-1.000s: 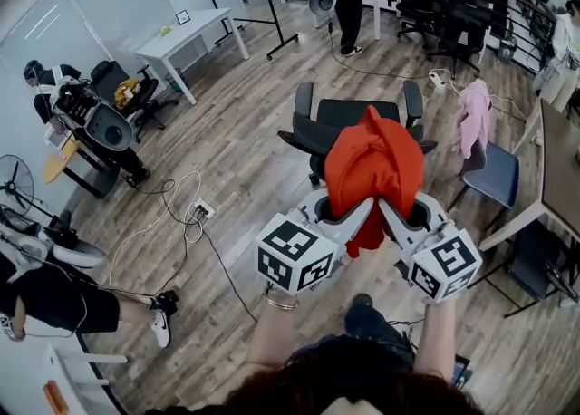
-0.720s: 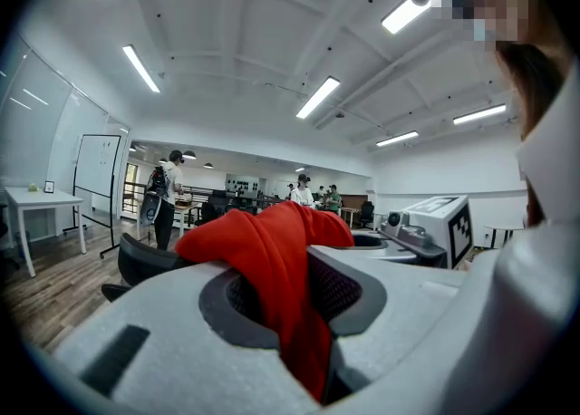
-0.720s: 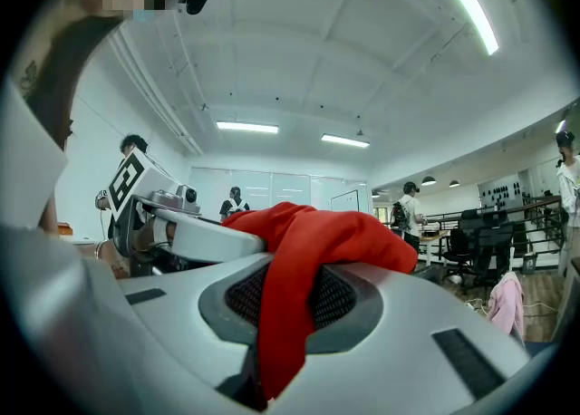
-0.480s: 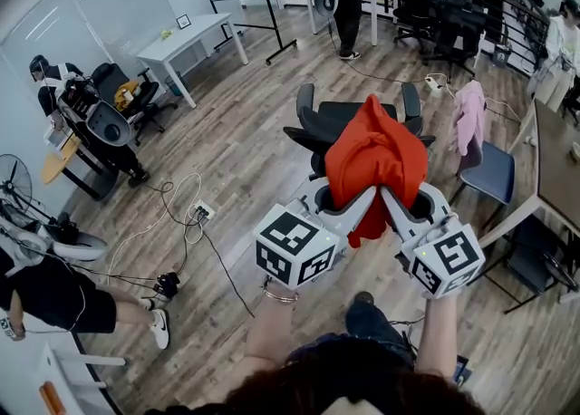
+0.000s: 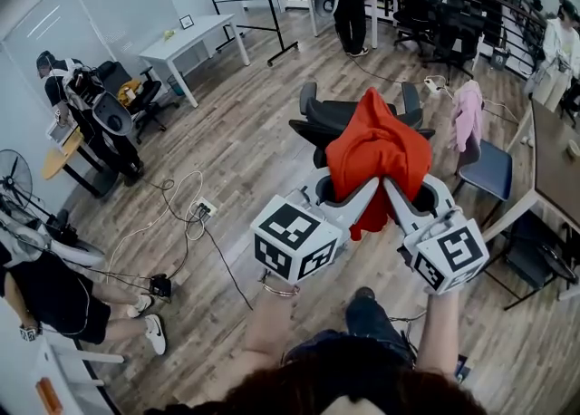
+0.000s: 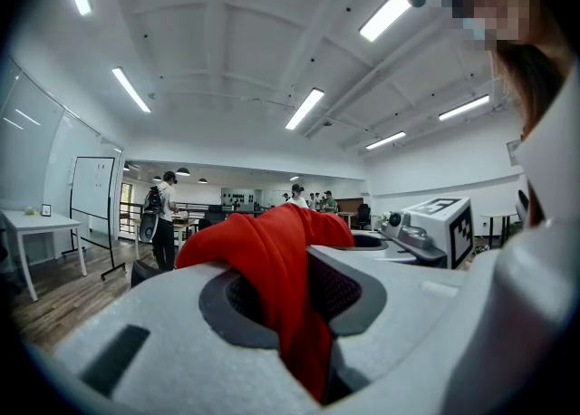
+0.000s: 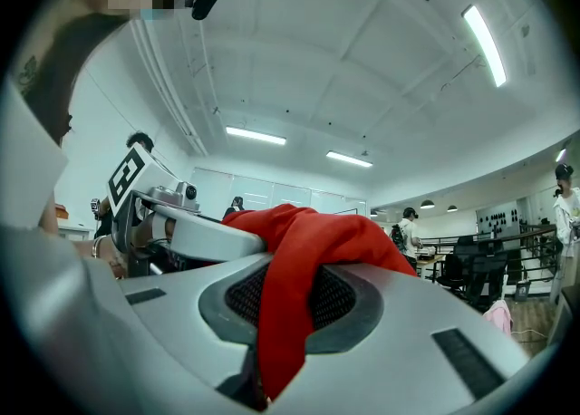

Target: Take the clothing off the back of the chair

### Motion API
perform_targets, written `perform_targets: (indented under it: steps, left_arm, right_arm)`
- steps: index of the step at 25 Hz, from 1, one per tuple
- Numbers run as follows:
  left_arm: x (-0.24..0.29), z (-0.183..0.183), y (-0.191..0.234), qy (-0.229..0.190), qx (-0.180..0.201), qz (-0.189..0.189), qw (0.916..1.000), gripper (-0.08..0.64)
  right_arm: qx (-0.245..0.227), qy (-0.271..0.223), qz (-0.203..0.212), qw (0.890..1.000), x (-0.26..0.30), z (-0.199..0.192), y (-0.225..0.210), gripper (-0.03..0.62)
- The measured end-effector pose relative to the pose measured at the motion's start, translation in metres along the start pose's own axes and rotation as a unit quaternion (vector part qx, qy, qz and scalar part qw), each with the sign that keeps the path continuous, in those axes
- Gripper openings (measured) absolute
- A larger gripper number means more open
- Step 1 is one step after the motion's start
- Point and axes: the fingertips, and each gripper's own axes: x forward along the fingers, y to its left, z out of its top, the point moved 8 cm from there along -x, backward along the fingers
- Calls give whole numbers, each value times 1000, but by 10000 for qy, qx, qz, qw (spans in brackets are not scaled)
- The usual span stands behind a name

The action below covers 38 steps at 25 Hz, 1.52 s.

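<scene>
Bunched red clothing (image 5: 376,155) hangs in folds; black chair (image 5: 331,119) upright just behind.

Below me the wooden floor (image 5: 245,159) carries a black office chair (image 5: 335,114), with a white power strip (image 5: 203,209) and loose cables (image 5: 177,200) lying to its left. A blue chair (image 5: 489,173) stands to the right, a pink garment (image 5: 469,114) over its back.

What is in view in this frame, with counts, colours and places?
garment: one, red, centre, pinched in both tools
chair: one, black, behind the garment
jacket: one, pink, draped on a blue seat, right
table: one, white, upper left
fan: one, black, left edge
people: several, dark clothes, left side and far end
left tool: one, white, shut on garment
right tool: one, white, shut on garment
</scene>
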Motion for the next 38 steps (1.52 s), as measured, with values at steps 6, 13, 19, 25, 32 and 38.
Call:
perform_targets:
  steps: [6, 13, 19, 25, 32, 38]
  left_arm:
    - [-19, 0, -14, -59, -13, 33, 10000, 91]
    - [-33, -9, -36, -45, -35, 92, 9999, 92]
    - [-51, -19, -45, -18, -92, 103, 9999, 92]
    - [-58, -20, -53, -46, -76, 64, 9999, 92]
    - [-65, -19, -65, -55, -61, 86, 9999, 92]
    - [-71, -21, -86, -65, -110, 233, 9996, 92]
  right_arm:
    - [-47, -27, -16, 10000, -12, 5, 20, 71]
    - [-3, -18, -29, 10000, -32, 1, 37, 71]
    - [30, 23, -83, 10000, -40, -5, 59, 71]
    - [30, 26, -177, 9998, -48, -3, 68, 71]
    - [12, 21, -164, 9999, -60, -1, 75, 71]
    - [33, 35, -24, 10000, -76, 0, 80, 71]
